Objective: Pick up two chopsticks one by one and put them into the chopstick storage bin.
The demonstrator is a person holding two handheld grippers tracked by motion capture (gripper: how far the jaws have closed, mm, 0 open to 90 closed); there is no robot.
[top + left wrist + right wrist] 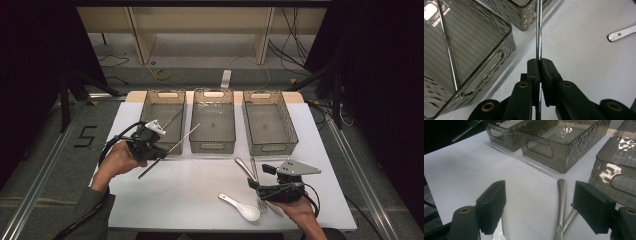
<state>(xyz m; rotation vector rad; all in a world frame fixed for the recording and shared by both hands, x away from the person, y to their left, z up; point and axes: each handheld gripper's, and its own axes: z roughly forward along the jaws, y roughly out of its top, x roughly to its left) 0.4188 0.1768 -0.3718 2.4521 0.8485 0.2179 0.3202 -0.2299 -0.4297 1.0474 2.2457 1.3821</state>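
Note:
My left gripper (161, 153) (539, 61) is shut on a thin metal chopstick (181, 139) (538, 37), lifted off the white table beside the front of the left bin (150, 112) (506, 37). A second metal chopstick (175, 118) (449, 50) leans inside that bin. My right gripper (261, 176) (540, 200) stands open low over the table's right front. Two metal cutlery handles (248, 167) (561, 200) lie between its jaws, untouched. A white ceramic spoon (242, 206) (621, 33) lies at the front centre.
Three smoky plastic bins stand in a row at the back of the table: left, middle (213, 125) (564, 142) and right (270, 125) (616, 170). The middle and right bins look empty. White tabletop (190, 180) lies between the hands.

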